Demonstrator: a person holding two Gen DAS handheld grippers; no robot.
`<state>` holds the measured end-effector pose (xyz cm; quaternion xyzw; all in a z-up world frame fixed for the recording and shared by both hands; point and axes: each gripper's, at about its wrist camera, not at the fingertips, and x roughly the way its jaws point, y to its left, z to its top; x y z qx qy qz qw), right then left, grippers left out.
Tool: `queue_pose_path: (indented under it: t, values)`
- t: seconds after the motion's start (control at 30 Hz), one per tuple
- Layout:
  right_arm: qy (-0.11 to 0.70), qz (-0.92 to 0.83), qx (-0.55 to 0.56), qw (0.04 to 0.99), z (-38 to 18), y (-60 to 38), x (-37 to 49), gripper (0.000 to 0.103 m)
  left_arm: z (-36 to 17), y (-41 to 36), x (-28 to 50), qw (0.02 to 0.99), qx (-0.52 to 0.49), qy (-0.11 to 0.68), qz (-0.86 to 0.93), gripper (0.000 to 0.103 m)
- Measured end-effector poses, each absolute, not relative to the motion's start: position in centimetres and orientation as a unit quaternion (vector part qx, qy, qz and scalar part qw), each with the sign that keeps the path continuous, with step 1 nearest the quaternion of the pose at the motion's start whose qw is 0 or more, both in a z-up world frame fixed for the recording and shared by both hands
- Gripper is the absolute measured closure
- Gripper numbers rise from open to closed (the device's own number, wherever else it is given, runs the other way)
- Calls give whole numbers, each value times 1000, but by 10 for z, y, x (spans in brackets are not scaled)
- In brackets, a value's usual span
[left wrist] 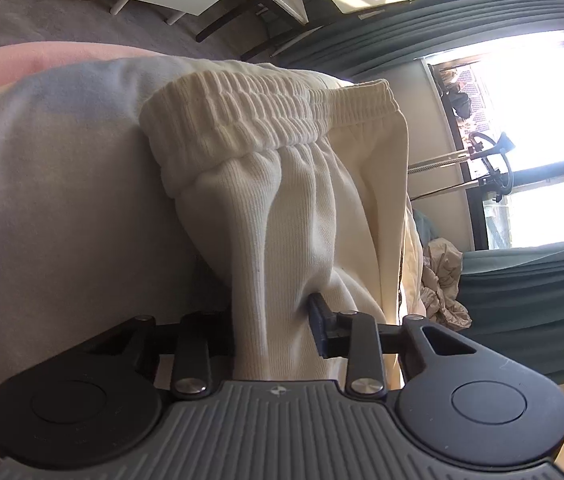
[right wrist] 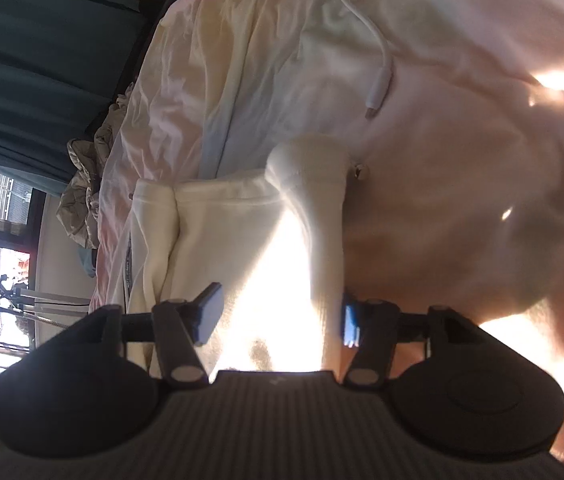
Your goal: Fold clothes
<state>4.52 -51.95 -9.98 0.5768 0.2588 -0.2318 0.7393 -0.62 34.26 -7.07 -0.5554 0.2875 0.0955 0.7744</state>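
A: The left gripper (left wrist: 273, 320) was clamped on a bunched fold of the cream trousers (left wrist: 290, 208), just below the ribbed waistband (left wrist: 241, 116).

B: And the right gripper (right wrist: 277, 312)?

A: Its jaws stood apart around another part, not pressing. The trousers lay on the pale bedsheet (right wrist: 462, 184), near a white cable (right wrist: 378, 80).

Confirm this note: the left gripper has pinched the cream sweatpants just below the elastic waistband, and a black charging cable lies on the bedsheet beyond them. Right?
Not quite. The charging cable is white, not black; the right wrist view shows it lying on the bedsheet. The rest holds: in the left wrist view the left gripper pinches the cream sweatpants below the elastic waistband.
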Motion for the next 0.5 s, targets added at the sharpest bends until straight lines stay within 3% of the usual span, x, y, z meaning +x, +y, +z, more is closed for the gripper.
queue_pose_path:
  t: [0.03, 0.07, 0.1, 0.37, 0.5]
  values:
    - [259, -236, 569, 744, -99, -520, 47, 79, -65, 341, -9, 781, -549, 282, 95, 84]
    - [260, -238, 563, 748, -99, -520, 48, 92, -60, 340, -11, 787, -543, 276, 95, 84]
    - [259, -239, 556, 753, -98, -520, 48, 98, -54, 338, -13, 796, -536, 268, 91, 86]
    - [150, -207, 533, 807, -47, -501, 9, 100, -12, 327, -37, 817, -535, 199, 81, 91]
    - [133, -209, 526, 814, -36, -501, 2, 100, 5, 325, -23, 823, -528, 194, 75, 91]
